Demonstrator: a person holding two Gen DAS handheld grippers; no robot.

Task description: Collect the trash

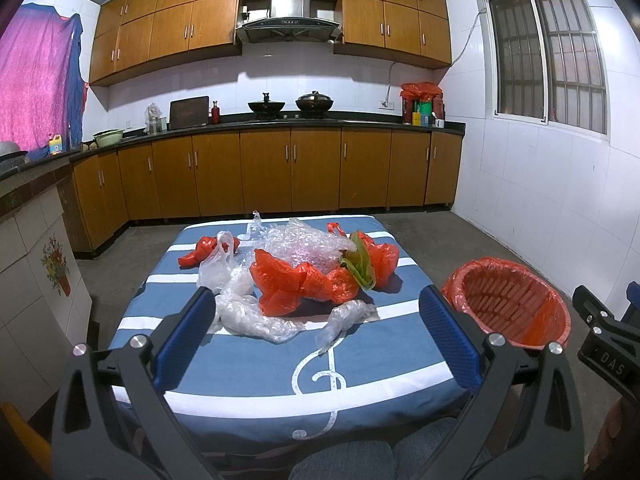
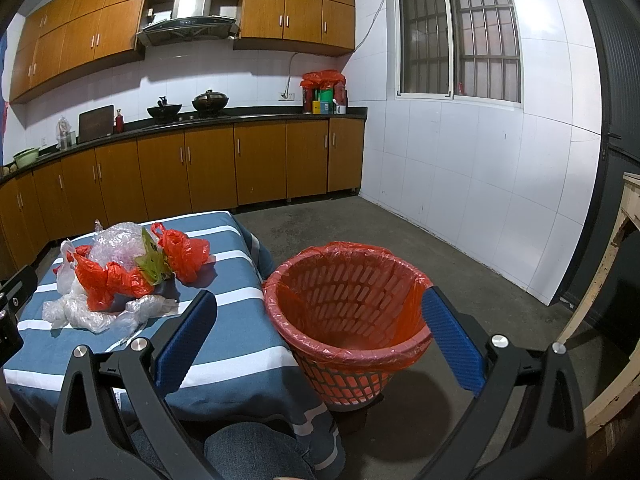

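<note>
My left gripper (image 1: pixel 316 332) and right gripper (image 2: pixel 318 336) both have jaws spread wide, holding nothing. Crinkly orange plastic bags (image 1: pixel 296 284), clear bubble wrap (image 1: pixel 308 248) and one green scrap (image 1: pixel 360 266) sit mid-frame on the striped blue tablecloth (image 1: pixel 248 364). One round orange-lined lattice basket (image 2: pixel 348 320) stands beside it.

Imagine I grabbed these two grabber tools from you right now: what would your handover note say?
Left gripper: open, empty, aimed at the table.
Right gripper: open, empty, facing the bin.
Trash: red bags, clear bags, bubble wrap and a green scrap, all piled on the table.
Bin: red-lined basket on the floor beside the table; looks empty.
Done: nothing yet.
Left: move every piece into the bin.
</note>
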